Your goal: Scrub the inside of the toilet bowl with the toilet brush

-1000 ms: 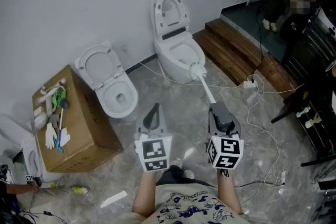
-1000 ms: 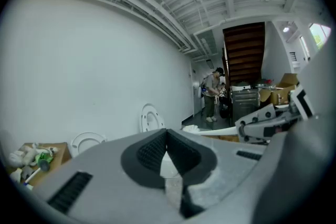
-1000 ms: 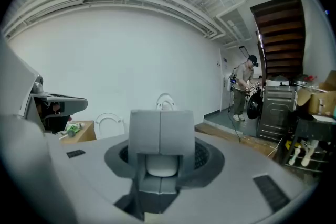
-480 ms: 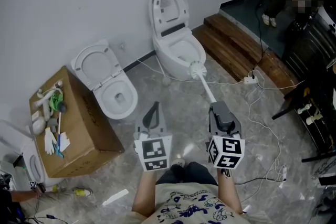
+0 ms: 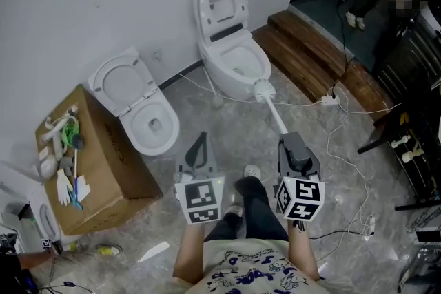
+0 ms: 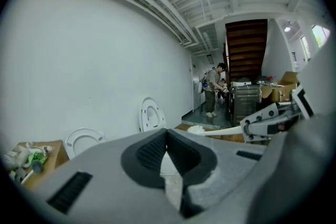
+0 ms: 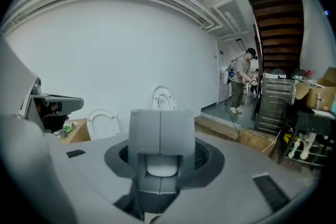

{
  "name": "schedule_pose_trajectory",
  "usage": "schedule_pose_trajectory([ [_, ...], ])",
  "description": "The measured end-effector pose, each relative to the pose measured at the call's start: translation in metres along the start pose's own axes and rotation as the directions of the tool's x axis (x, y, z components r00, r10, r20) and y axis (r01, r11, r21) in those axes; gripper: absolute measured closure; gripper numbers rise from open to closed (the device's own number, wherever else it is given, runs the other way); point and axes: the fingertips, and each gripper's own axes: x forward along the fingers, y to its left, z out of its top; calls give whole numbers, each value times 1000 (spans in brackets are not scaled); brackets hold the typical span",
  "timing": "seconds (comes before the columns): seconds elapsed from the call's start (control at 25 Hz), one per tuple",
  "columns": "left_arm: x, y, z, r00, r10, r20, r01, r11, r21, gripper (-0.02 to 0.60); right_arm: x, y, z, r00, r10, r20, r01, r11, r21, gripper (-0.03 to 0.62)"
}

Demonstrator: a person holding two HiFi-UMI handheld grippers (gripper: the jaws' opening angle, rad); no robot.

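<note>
Head view: right tongs point(image 5: 287, 141), lower centre-right of frame, are clamped on the near end of the toilet brush point(image 5: 274, 115). The white handle runs up-frame from the tongs. The brush head sits at the front rim of the toilet bowl point(image 5: 236, 63), upper centre, not down inside it; it possibly touches the rim, but the angle does not settle this. The seat and lid stand raised against the wall.

Right gripper view: tongs point(image 7: 161, 131) are closed, with the white handle end point(image 7: 161, 167) pinched between them.

Left gripper view: left tongs point(image 6: 167, 132) are closed on nothing, pads meeting. The brush point(image 6: 223, 131) crosses at centre right.

Head view: left tongs point(image 5: 200, 143) hang at lower centre, well apart from the brush. A second toilet point(image 5: 150, 122) stands centre left, with a cardboard box point(image 5: 103, 169) beside it at left.
</note>
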Motion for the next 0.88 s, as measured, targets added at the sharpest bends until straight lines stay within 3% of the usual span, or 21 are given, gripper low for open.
schedule_pose_trajectory([
  [0.44, 87, -2, 15, 1000, 18, -16, -18, 1000, -4, 578, 83, -33, 23, 1000, 19, -17, -19, 1000, -7, 422],
  [0.88, 213, -6, 61, 996, 89, -9, -89, 996, -14, 578, 210, -91, 95, 997, 78, 9, -78, 996, -36, 422],
])
